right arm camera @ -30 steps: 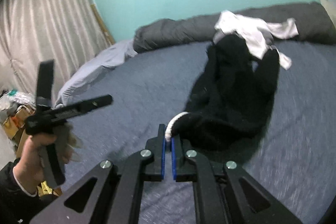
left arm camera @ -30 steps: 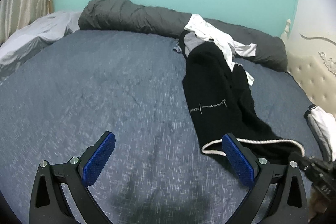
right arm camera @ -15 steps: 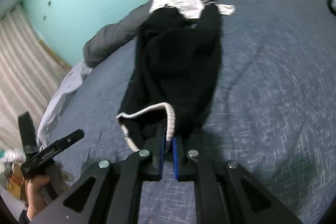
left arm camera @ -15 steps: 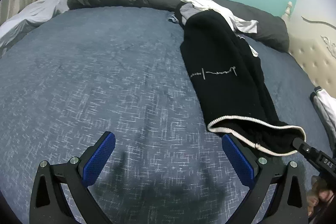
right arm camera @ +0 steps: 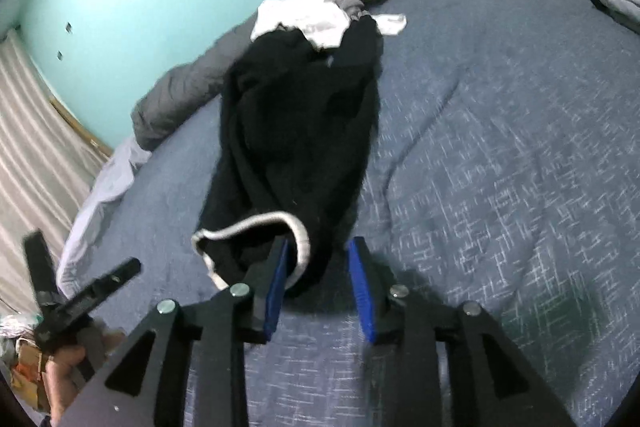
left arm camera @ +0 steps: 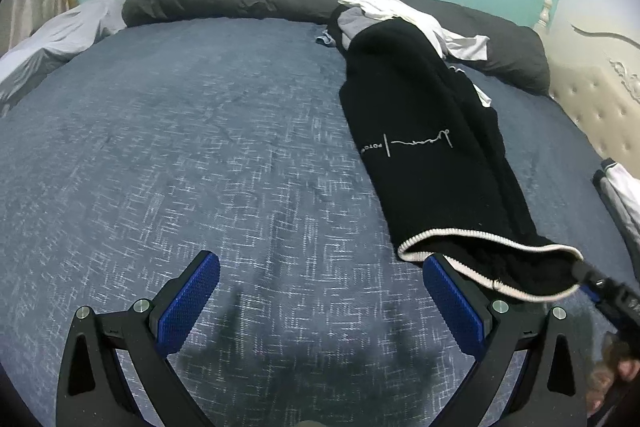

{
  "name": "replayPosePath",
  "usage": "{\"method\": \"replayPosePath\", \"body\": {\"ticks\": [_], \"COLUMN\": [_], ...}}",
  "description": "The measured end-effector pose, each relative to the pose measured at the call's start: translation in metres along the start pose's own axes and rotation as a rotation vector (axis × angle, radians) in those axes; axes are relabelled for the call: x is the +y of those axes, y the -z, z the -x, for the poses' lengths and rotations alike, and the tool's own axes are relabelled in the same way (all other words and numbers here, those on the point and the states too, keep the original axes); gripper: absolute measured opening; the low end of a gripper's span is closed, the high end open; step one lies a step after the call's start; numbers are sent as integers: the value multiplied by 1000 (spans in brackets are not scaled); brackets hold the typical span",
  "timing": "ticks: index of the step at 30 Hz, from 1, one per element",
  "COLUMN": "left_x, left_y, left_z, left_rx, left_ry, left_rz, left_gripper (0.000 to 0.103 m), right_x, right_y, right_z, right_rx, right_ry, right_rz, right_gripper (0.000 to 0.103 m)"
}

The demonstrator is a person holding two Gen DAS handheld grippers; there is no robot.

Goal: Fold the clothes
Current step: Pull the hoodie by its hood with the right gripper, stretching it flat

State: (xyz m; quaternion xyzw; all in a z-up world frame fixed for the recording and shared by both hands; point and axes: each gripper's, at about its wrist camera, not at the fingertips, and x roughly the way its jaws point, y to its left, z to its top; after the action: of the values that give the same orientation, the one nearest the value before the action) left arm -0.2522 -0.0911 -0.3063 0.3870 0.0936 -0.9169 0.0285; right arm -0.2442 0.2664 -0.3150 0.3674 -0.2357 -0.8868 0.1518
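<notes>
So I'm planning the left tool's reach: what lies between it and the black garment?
Only bare blue bedspread, seen in the left wrist view, separates the left tool from the black garment.

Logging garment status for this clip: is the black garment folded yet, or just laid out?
Not folded. The black garment lies stretched lengthwise on the bed, bunched, its white-trimmed hem gaping open.

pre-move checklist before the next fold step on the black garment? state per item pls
1. Black garment lying on the bed: ok.
2. Garment spread flat: not ok, bunched lengthwise.
3. Right tool off the white-trimmed hem: cannot tell; it is opening with the hem between its pads.
4. Left tool open and empty: ok.
5. Garment free of the white clothes pile: not ok, its far end sits against the pile.
6. Bare bed beside the garment for folding: ok.
</notes>
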Motion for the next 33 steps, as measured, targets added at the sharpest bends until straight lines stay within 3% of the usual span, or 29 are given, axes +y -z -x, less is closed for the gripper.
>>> {"method": "replayPosePath", "body": {"ticks": [9, 11, 13, 18, 24, 33], "left_x": [5, 5, 6, 11, 18, 19], "left_y": [-7, -8, -8, -10, -9, -6], "left_z": [8, 10, 12, 14, 11, 6], "left_rx": [-31, -35, -40, -47, -45, -32], "left_ry": [8, 11, 17, 17, 14, 31], "left_rz": [9, 5, 6, 16, 34, 38], "left_gripper": [103, 103, 103, 103, 103, 103], "right_x": [9, 15, 21, 46, 80, 94], "right_y": [-8, -11, -14, -25, -39, -41], "right_z": [24, 24, 20, -3, -35, -76], "right_rx": [-38, -33, -13, 82, 175, 274], "right_ry": [22, 25, 20, -7, 12, 50], "right_rz": [-10, -5, -7, 18, 114, 154], "right_gripper": [31, 36, 43, 48, 51, 53]}}
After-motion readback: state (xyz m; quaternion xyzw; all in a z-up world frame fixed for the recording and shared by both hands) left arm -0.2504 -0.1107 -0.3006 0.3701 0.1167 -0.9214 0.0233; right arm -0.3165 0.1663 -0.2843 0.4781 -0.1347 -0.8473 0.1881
